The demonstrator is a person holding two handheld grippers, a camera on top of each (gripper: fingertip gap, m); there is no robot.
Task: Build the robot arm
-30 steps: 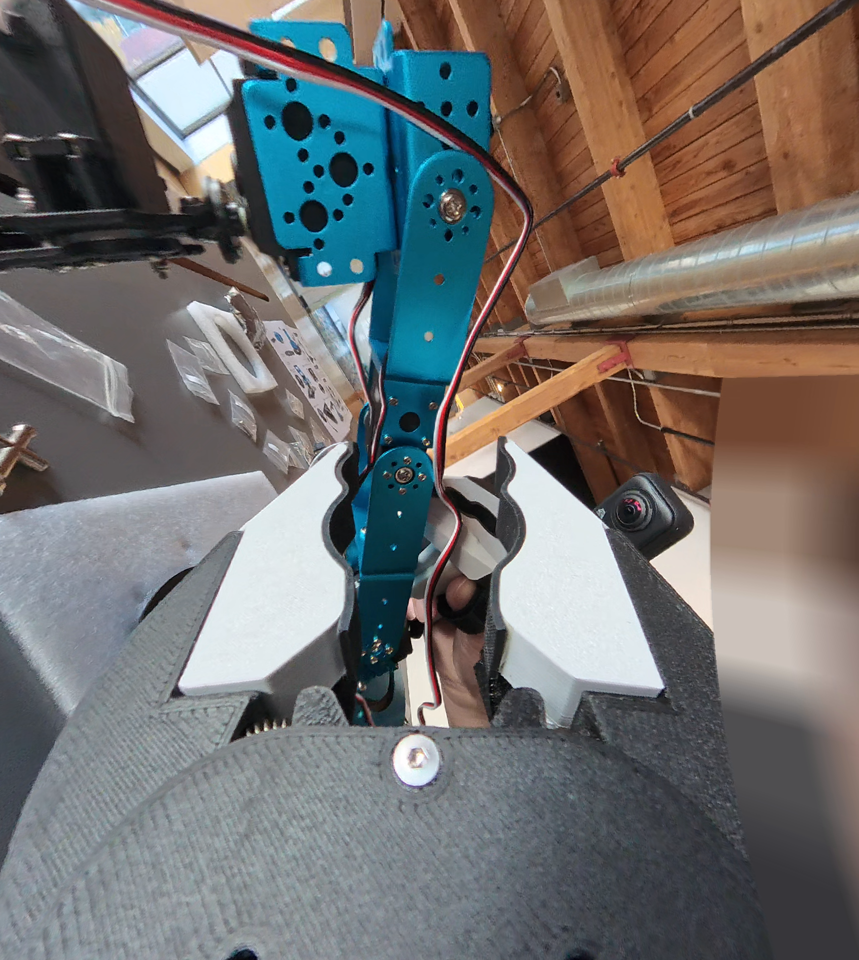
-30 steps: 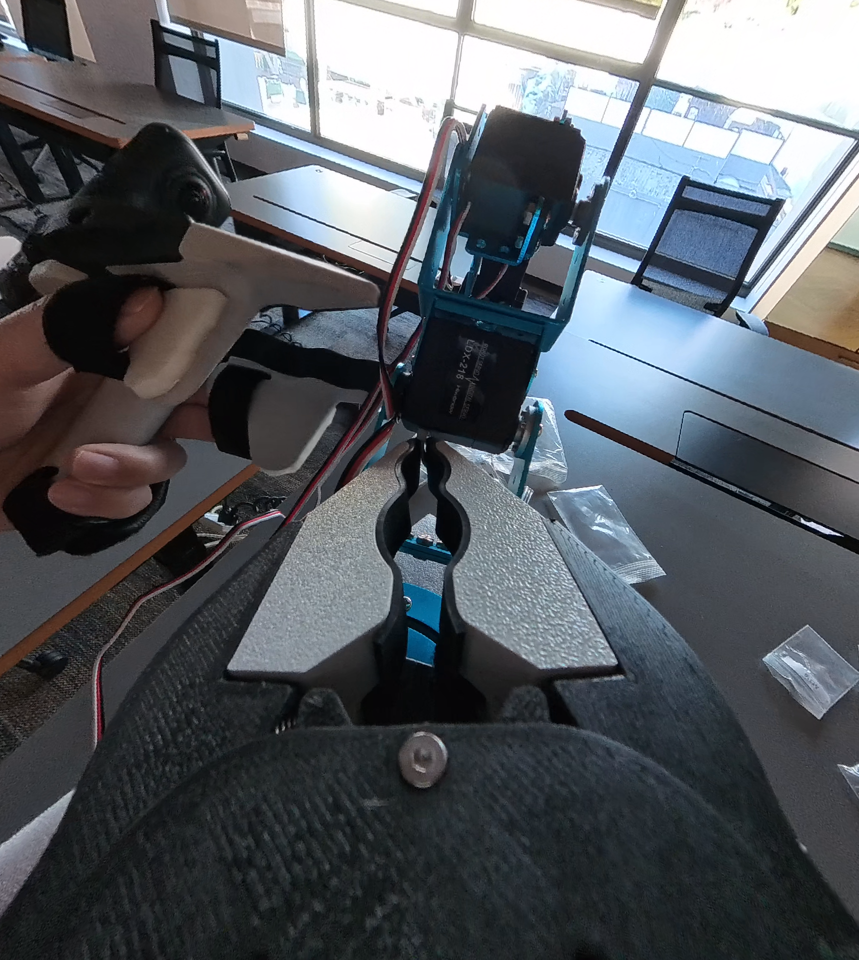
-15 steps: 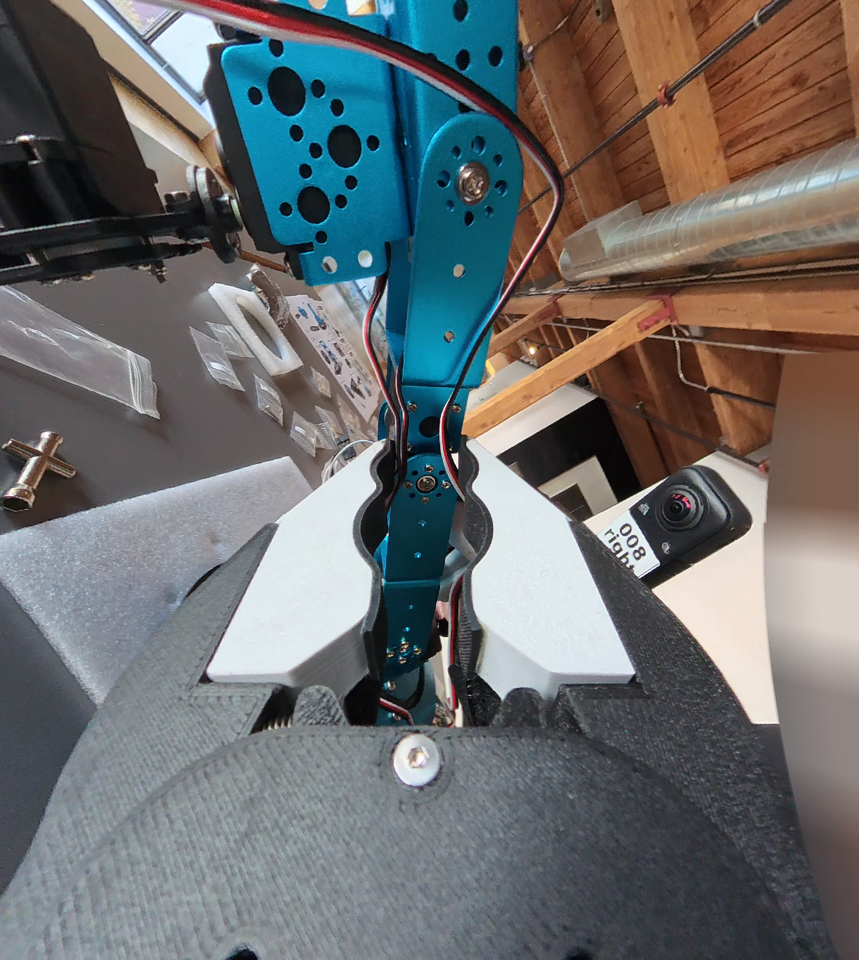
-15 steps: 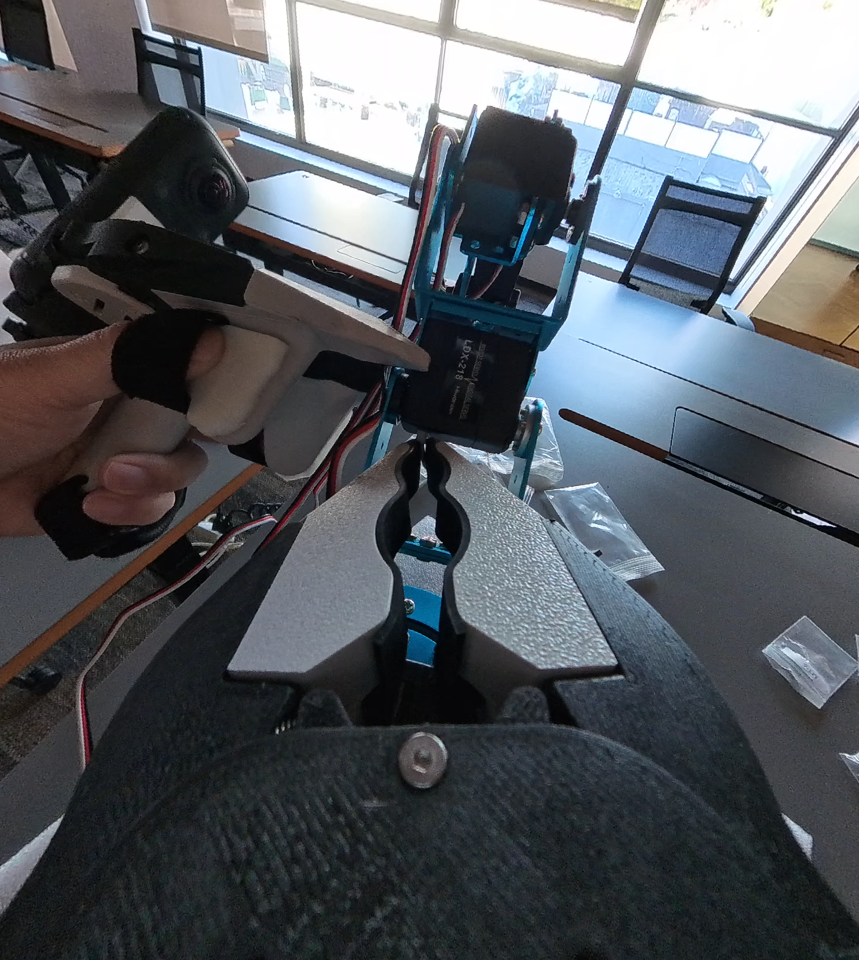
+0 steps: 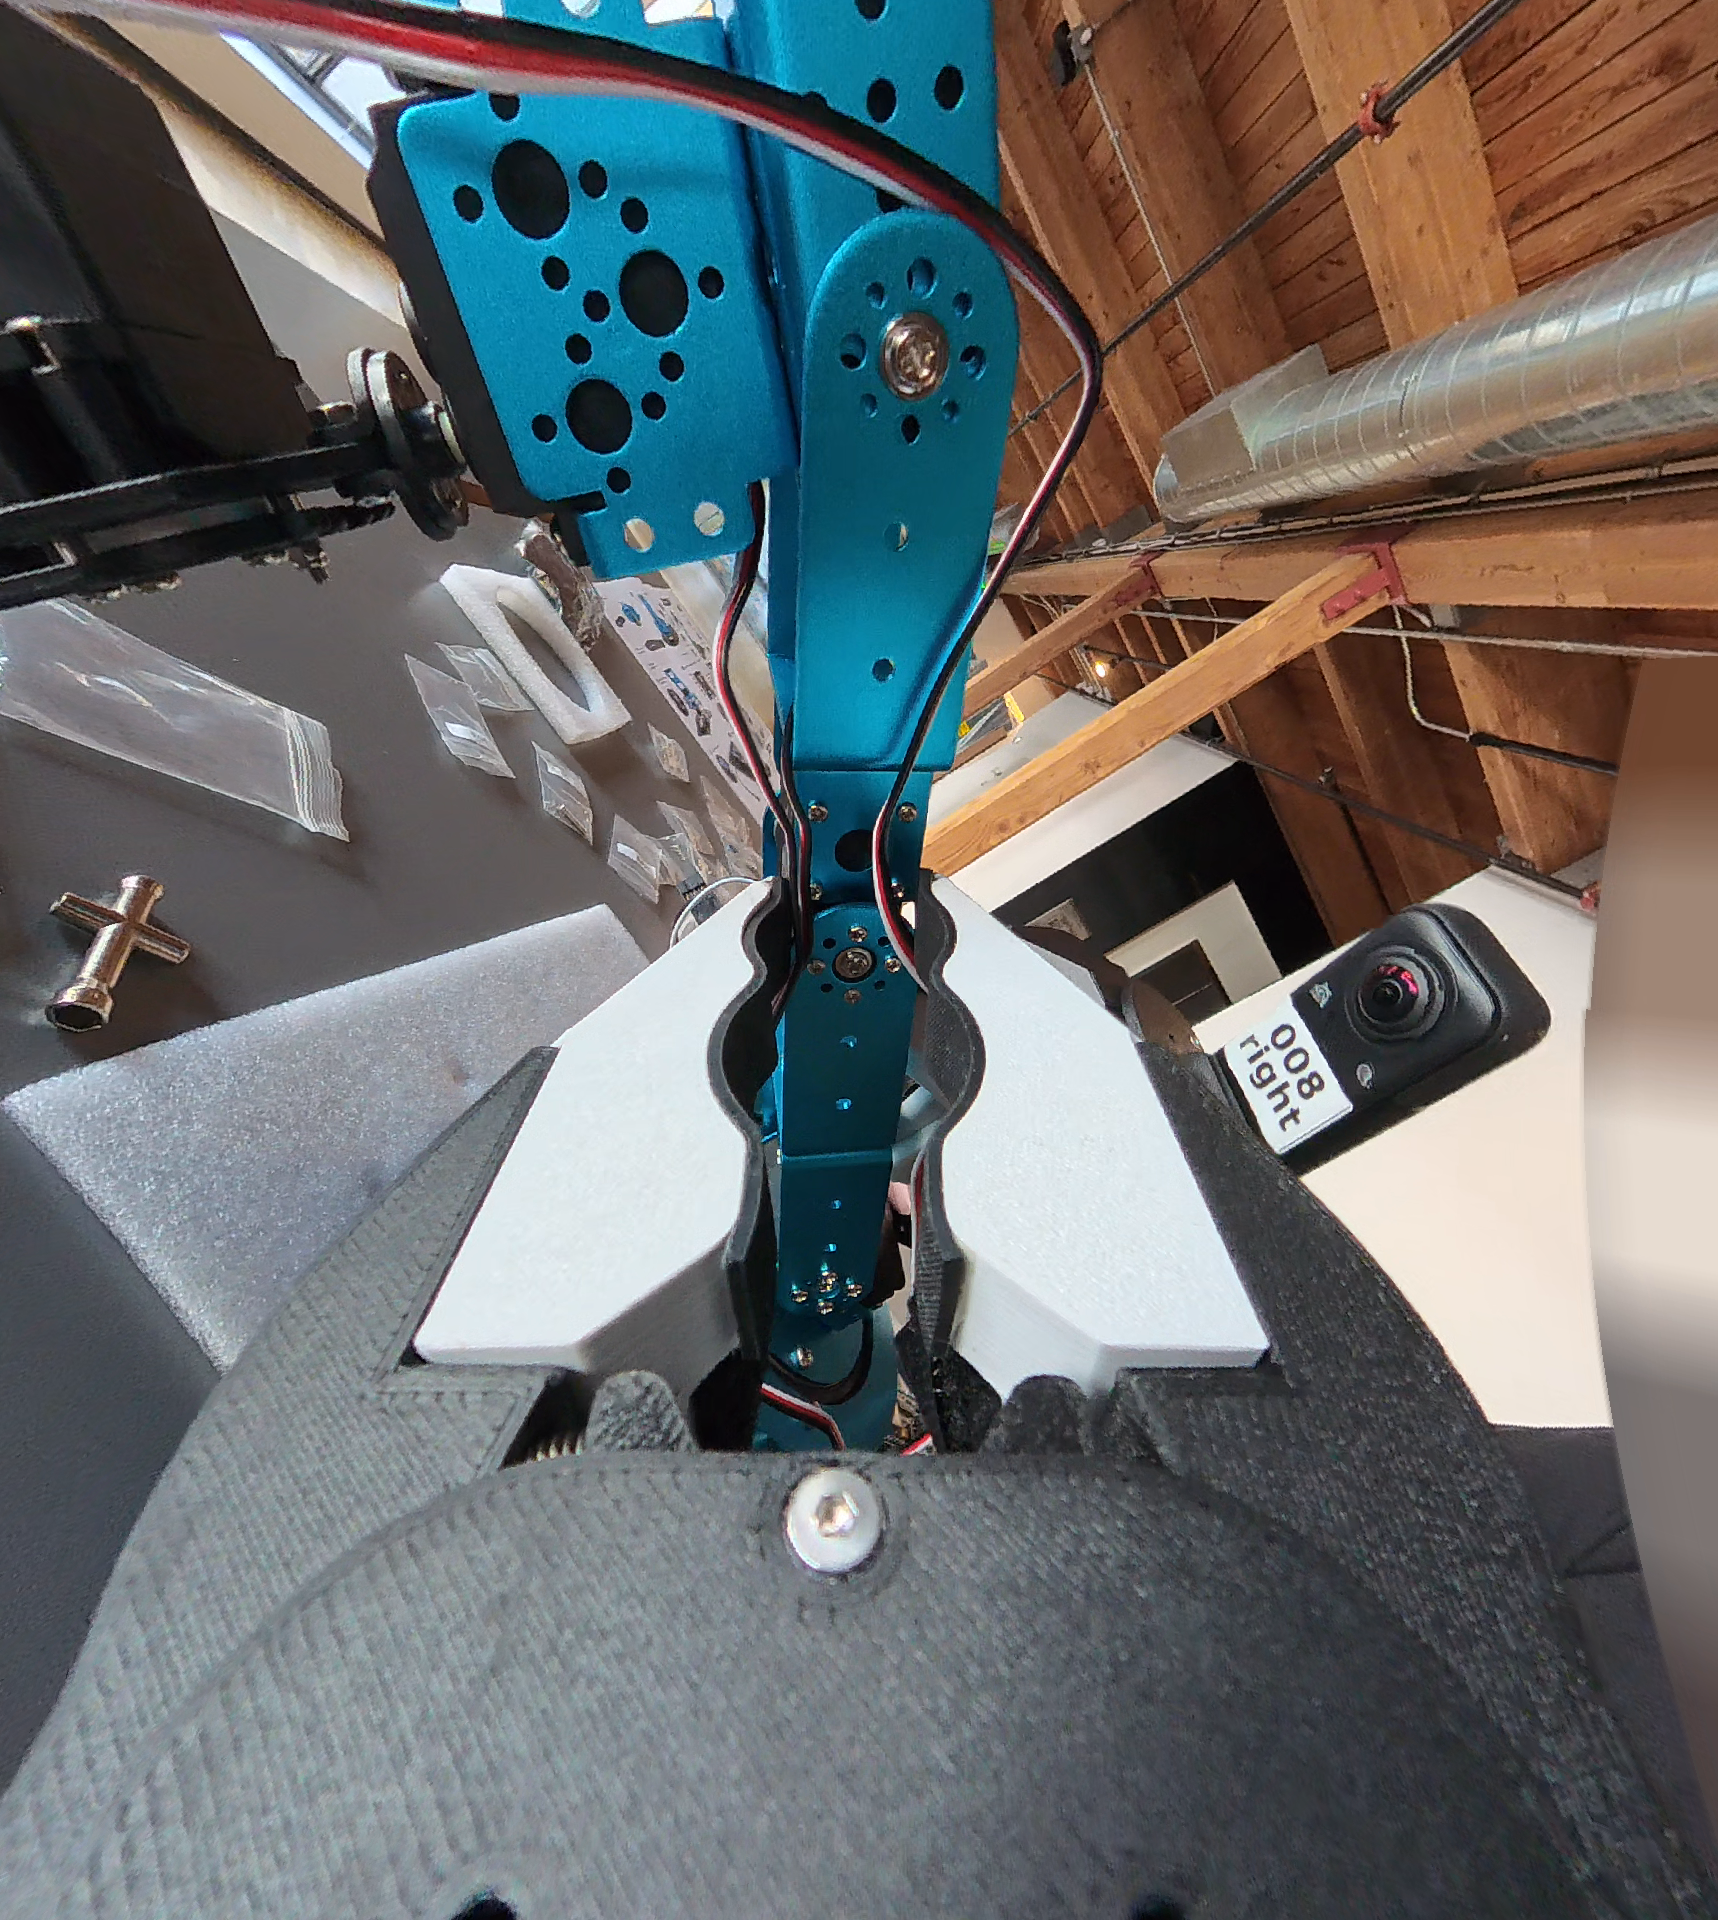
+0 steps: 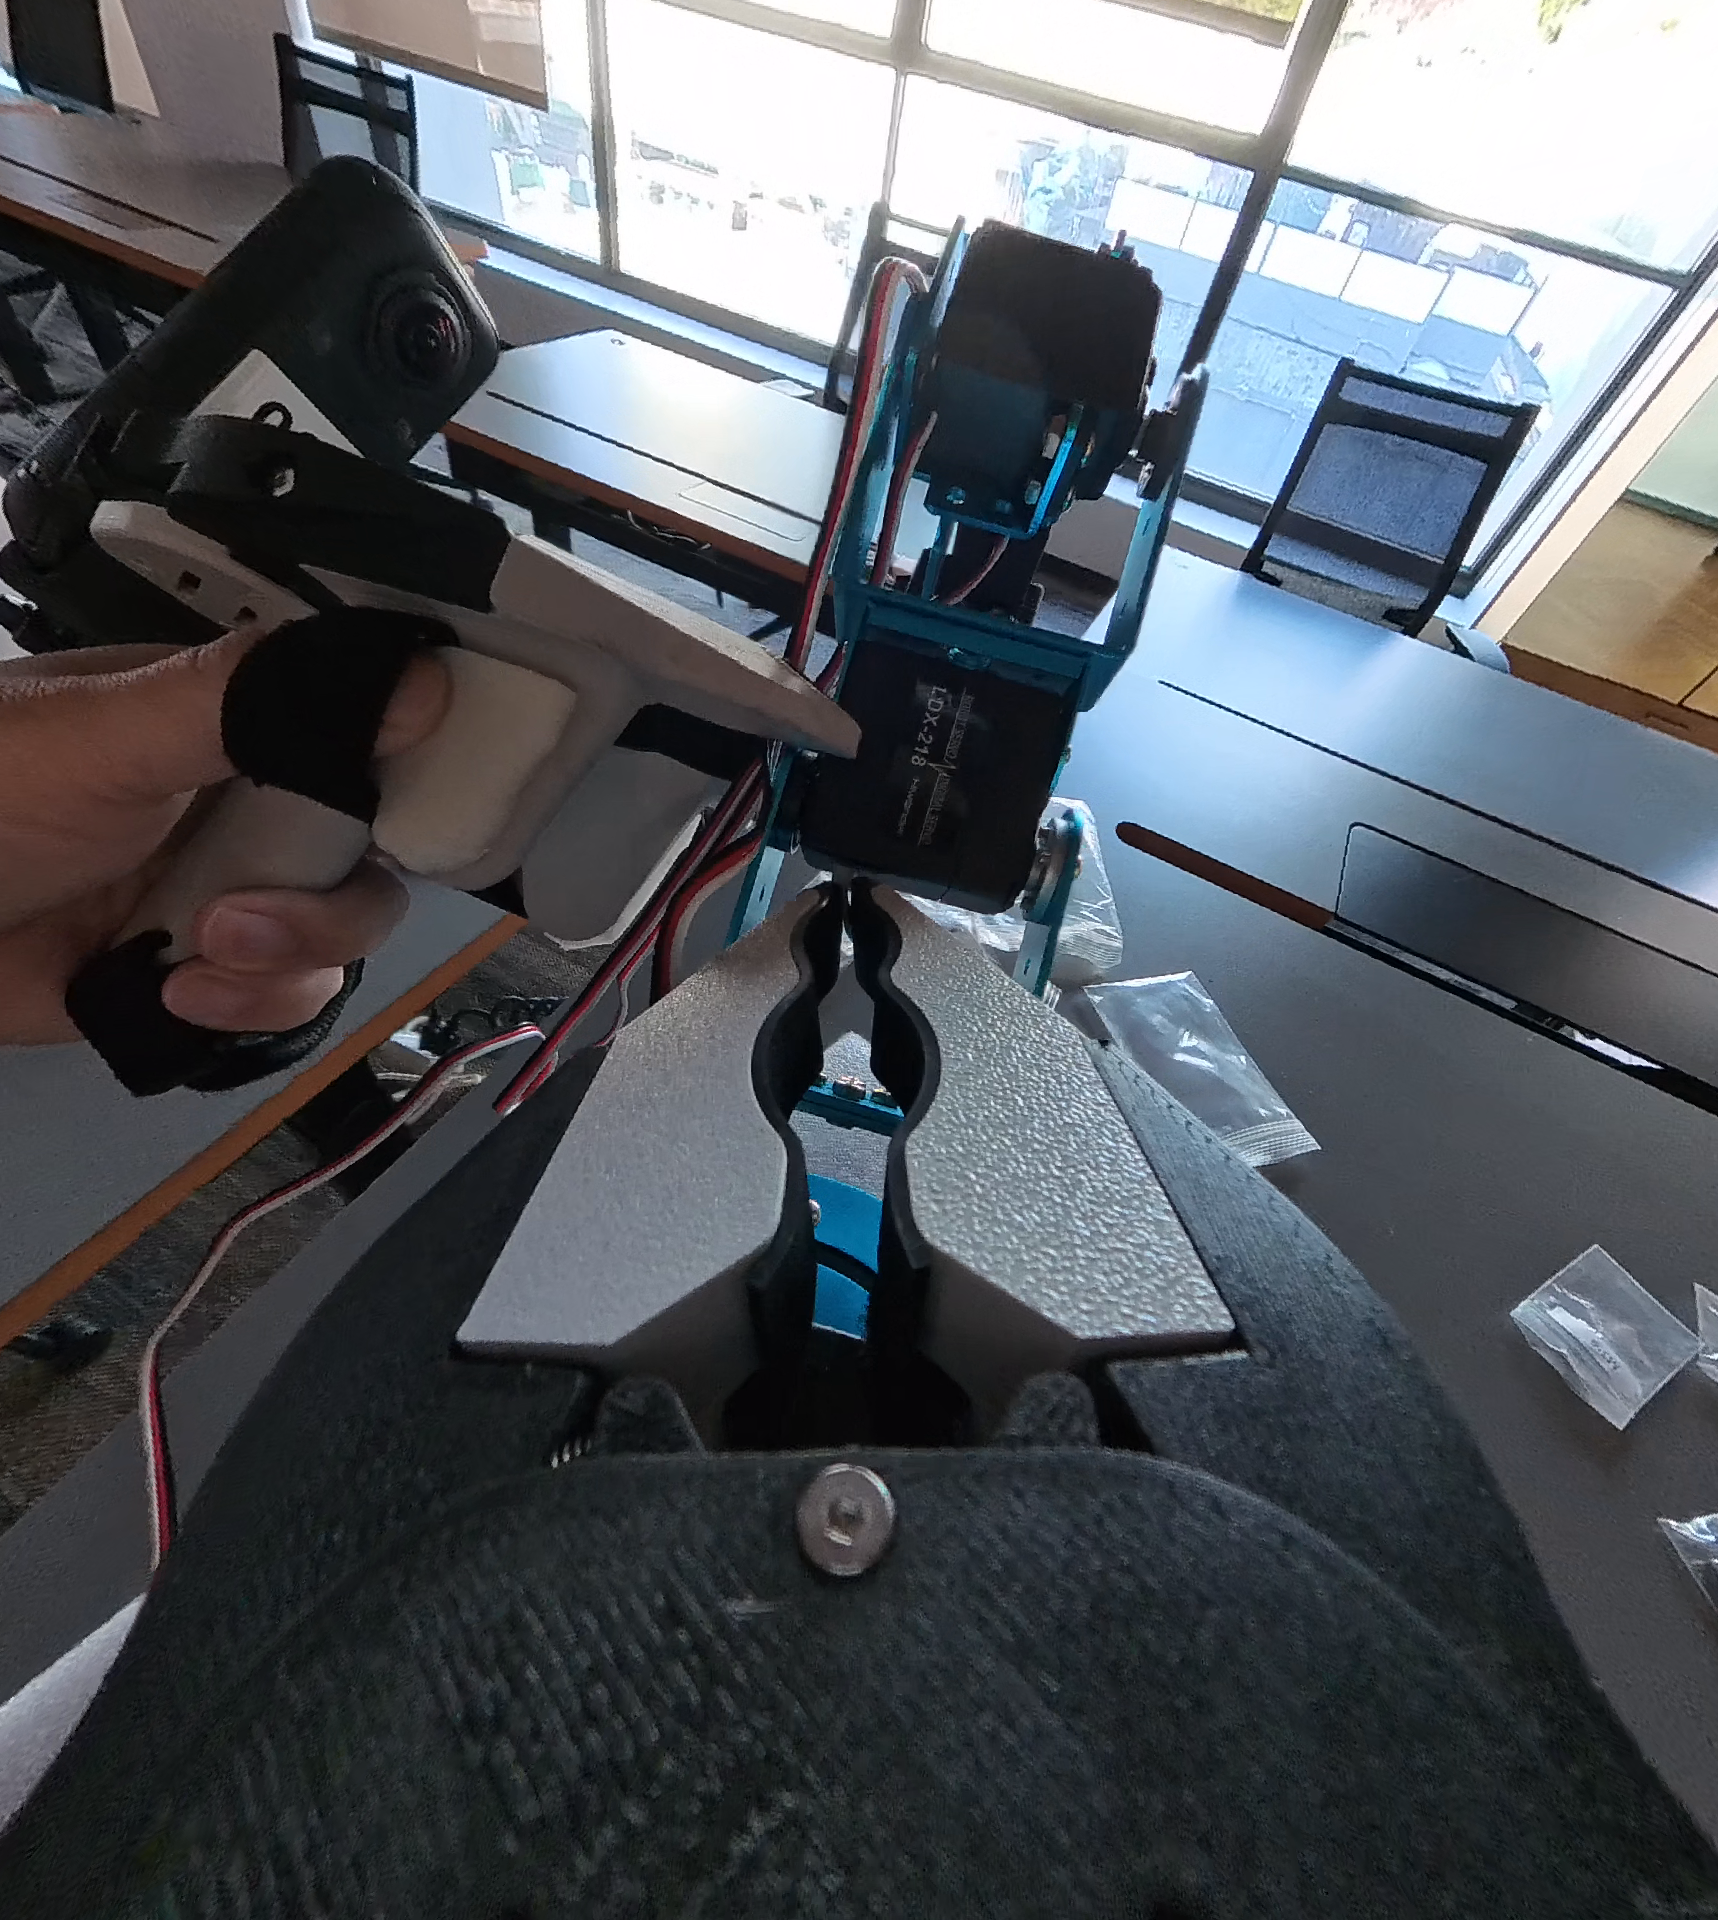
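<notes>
A blue metal robot arm point(image 5: 886, 468) with black servos and red-black-white wires stands upright on the dark table. My left gripper point(image 5: 850, 904) has white fingers point(image 5: 626, 1143) shut on a narrow blue link of the arm. In the right wrist view a hand point(image 6: 55, 831) holds this gripper point(image 6: 813, 727), and its tip is against the black servo point(image 6: 938, 769). My right gripper point(image 6: 847, 894) has grey fingers point(image 6: 668, 1164) shut on the arm's blue lower part point(image 6: 839, 1226), just under the servo. Its camera shows in the left wrist view point(image 5: 1395, 1008).
On the dark table point(image 6: 1457, 1039) lie a metal cross wrench point(image 5: 117, 951), a grey foam sheet point(image 5: 315, 1122), a white foam frame point(image 5: 543, 665) and several small plastic bags point(image 6: 1603, 1335). The arm's black claw point(image 5: 107, 520) juts left. Loose wires point(image 6: 211, 1299) hang off the edge. Chairs point(image 6: 1395, 488) stand behind. My two grippers' fingertips are within a few centimetres of each other. Left tips and right tips are each some 15 centimetres from the metal cross wrench point(image 5: 117, 951).
The left gripper's fingers have closed from a wide gap onto the blue link. In the right wrist view the left gripper has moved in toward the servo. The right gripper stays shut.
</notes>
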